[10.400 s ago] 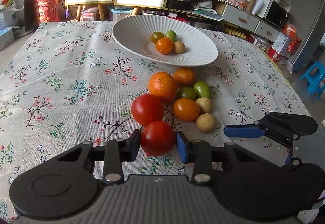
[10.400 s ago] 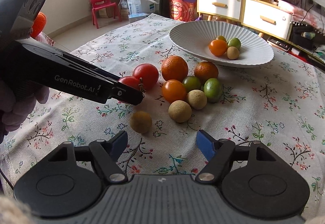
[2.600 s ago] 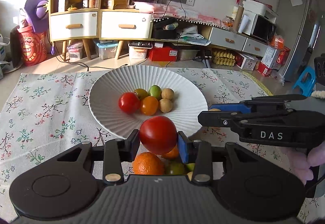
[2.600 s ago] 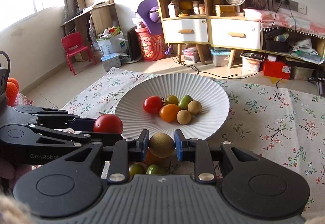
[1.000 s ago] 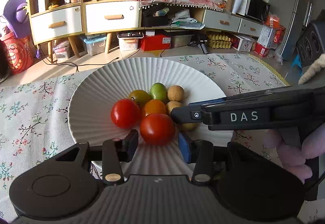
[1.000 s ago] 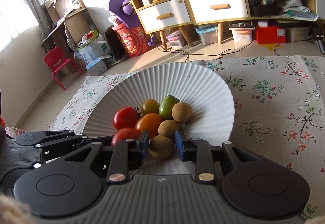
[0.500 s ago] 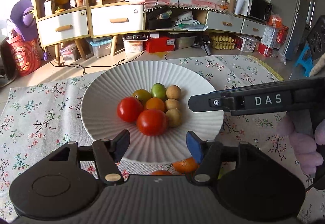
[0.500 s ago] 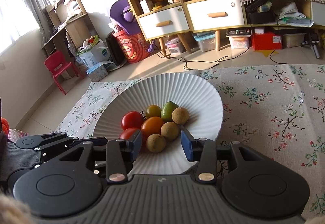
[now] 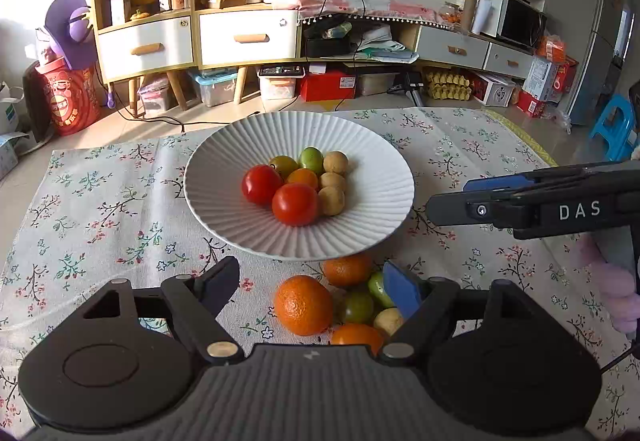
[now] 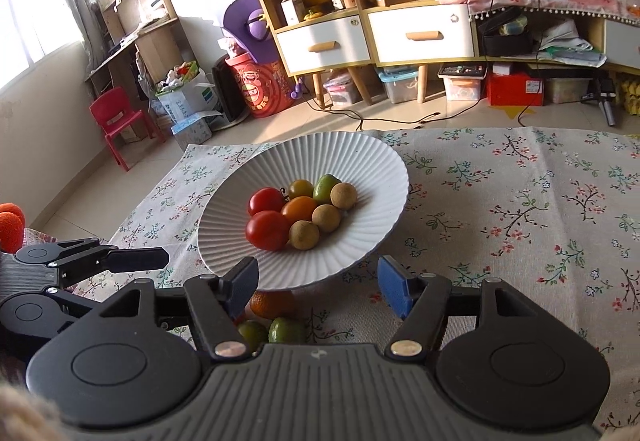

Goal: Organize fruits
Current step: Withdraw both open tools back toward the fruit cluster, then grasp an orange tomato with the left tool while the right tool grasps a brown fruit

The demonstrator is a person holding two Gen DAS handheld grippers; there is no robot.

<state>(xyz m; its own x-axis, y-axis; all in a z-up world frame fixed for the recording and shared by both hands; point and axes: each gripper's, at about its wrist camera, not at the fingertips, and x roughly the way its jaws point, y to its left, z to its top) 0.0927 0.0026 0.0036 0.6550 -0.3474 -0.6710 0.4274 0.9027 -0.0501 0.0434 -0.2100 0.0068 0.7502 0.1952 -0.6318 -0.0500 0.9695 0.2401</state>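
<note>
On the flowered tabletop (image 9: 100, 209), both tools hang empty just short of the white ribbed plate (image 9: 360, 145).

Left tool (image 9: 310, 283) stands wide with nothing between its pads, its jaws having just been opening; the red tomato (image 9: 295, 204) lies on the plate beside a second tomato (image 9: 261, 184). Right tool (image 10: 318, 283) is likewise spread and empty, jaws just opened further, and the tan round fruit (image 10: 304, 235) rests on the plate against the tomato, apart from the pads. Behind them sit an orange fruit (image 9: 303, 177), a green one (image 9: 311, 158) and two more tan ones. Near the plate's front edge, loose on the cloth, lie two oranges (image 9: 303, 305), green fruits (image 9: 356, 307) and others, partly hidden by the left tool.
</note>
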